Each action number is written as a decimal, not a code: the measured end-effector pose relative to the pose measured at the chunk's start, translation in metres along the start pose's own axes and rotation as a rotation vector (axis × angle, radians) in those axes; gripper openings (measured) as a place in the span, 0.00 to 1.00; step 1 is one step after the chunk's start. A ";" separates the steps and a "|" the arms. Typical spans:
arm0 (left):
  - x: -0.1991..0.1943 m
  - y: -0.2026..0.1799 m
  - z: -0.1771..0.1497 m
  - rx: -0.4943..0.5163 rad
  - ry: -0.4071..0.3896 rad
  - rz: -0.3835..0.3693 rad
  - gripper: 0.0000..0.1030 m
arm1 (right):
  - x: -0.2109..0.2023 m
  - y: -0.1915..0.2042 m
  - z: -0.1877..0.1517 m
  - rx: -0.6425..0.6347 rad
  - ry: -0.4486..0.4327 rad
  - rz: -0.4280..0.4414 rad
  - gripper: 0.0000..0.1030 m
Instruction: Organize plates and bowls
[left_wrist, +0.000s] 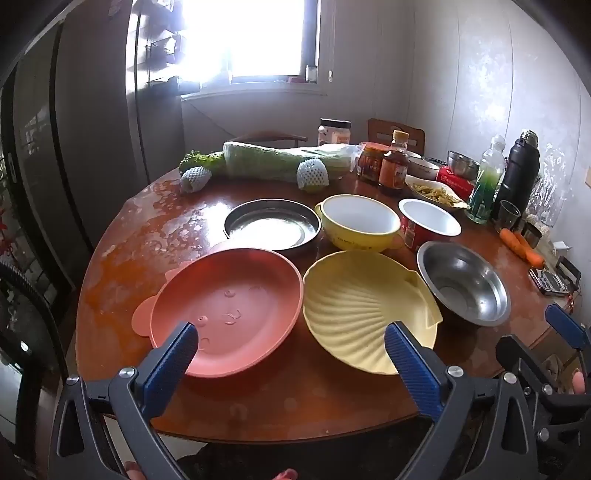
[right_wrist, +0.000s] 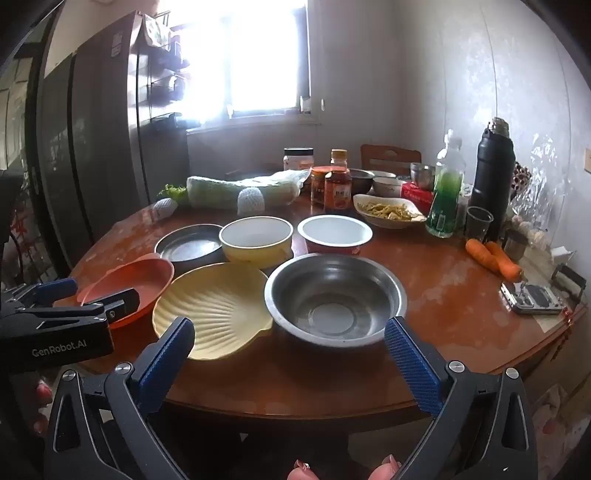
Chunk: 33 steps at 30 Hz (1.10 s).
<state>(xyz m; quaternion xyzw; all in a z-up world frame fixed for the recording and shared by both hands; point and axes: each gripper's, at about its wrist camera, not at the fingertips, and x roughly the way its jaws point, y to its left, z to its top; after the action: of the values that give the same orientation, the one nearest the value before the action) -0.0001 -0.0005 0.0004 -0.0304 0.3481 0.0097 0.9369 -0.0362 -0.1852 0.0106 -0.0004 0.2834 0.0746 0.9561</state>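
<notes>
Both grippers are held spread wide and empty at six o'clock: left gripper (left_wrist: 290, 345) before the pink plate (left_wrist: 225, 310), right gripper (right_wrist: 290, 341) before the steel bowl (right_wrist: 334, 299), seemingly readied for stacking.

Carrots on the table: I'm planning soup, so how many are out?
2. Both carrots lie side by side, touching, near the table's right edge: one on the left, the other just right of it. More may be hidden behind the clutter.
</notes>
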 end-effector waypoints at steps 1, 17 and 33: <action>0.000 0.000 0.000 0.004 -0.001 -0.001 0.99 | 0.000 0.000 0.000 -0.002 0.000 -0.003 1.00; 0.002 -0.004 -0.002 0.017 0.007 0.014 0.99 | 0.002 0.003 -0.001 -0.034 0.003 -0.024 1.00; 0.003 -0.005 -0.003 0.023 0.010 0.005 0.99 | 0.001 0.003 -0.001 -0.030 0.001 -0.034 1.00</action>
<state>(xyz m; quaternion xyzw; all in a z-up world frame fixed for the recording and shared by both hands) 0.0001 -0.0052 -0.0032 -0.0188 0.3532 0.0080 0.9353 -0.0363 -0.1824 0.0089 -0.0196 0.2824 0.0625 0.9571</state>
